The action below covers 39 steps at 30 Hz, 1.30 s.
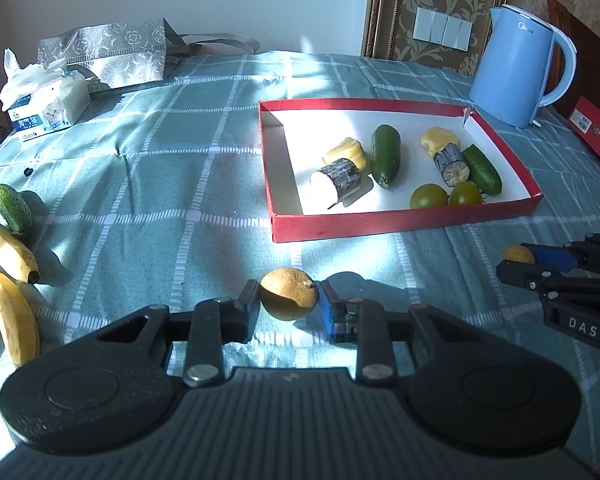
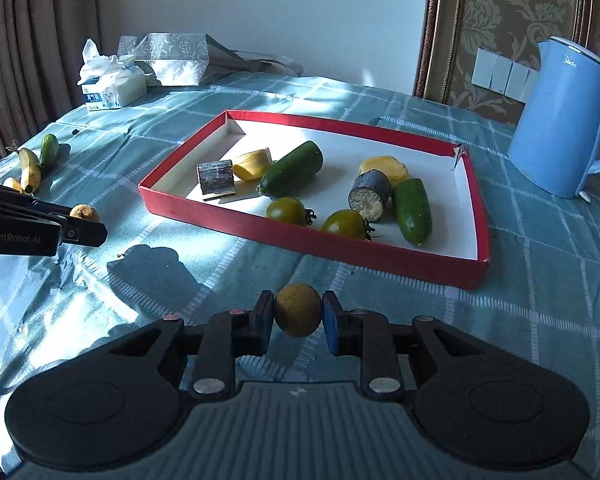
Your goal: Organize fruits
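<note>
Item: round brown fruit (image 1: 288, 294), clamped in left gripper (image 1: 288, 300); twin fruit (image 2: 298, 309) pinched by right gripper (image 2: 298, 312). Red tray (image 2: 312, 244) ahead. Risk: smooth skins squeezed out, rolled off.

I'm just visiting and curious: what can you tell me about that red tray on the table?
The red tray is a shallow rectangular box, like cardboard, with red walls and a white floor. It lies flat on the checked tablecloth, partly sunlit, beside a blue kettle. One far corner looks torn. Inside lie cucumbers, green tomatoes, dark-skinned cut pieces and yellow chunks. Neither tongs touch it.
</note>
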Available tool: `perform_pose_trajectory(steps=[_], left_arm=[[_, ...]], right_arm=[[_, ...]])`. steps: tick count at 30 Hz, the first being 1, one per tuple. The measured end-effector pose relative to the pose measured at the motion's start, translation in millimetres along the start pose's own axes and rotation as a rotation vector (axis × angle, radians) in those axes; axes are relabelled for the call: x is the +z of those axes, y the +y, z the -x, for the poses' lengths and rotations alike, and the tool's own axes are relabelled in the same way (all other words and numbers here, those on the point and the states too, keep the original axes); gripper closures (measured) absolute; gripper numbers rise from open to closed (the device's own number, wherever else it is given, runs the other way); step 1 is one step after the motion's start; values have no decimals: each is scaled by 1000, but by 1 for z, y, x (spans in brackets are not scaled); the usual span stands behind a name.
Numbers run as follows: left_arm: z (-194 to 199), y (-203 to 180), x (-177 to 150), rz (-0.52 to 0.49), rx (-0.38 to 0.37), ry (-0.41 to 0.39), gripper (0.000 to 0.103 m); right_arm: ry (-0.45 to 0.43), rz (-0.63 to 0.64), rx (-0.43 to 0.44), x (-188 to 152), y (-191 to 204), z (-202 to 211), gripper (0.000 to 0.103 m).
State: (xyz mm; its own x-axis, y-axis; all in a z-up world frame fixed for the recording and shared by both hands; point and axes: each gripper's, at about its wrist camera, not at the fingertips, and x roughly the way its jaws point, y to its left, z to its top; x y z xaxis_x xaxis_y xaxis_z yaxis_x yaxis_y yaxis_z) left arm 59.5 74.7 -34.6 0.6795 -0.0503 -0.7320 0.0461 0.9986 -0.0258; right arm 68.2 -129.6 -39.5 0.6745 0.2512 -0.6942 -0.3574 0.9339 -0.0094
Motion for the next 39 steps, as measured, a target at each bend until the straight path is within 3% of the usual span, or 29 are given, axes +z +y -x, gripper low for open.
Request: perform_pose_trajectory(steps=[14,39], left_arm=[[4,1,-2,40,40,49,76],[11,-2,9,72,1,36,76]], right_arm=[[-21,-47,-31,-5,-7,20,78],[-109,-83,-90,16,-13,55,78]])
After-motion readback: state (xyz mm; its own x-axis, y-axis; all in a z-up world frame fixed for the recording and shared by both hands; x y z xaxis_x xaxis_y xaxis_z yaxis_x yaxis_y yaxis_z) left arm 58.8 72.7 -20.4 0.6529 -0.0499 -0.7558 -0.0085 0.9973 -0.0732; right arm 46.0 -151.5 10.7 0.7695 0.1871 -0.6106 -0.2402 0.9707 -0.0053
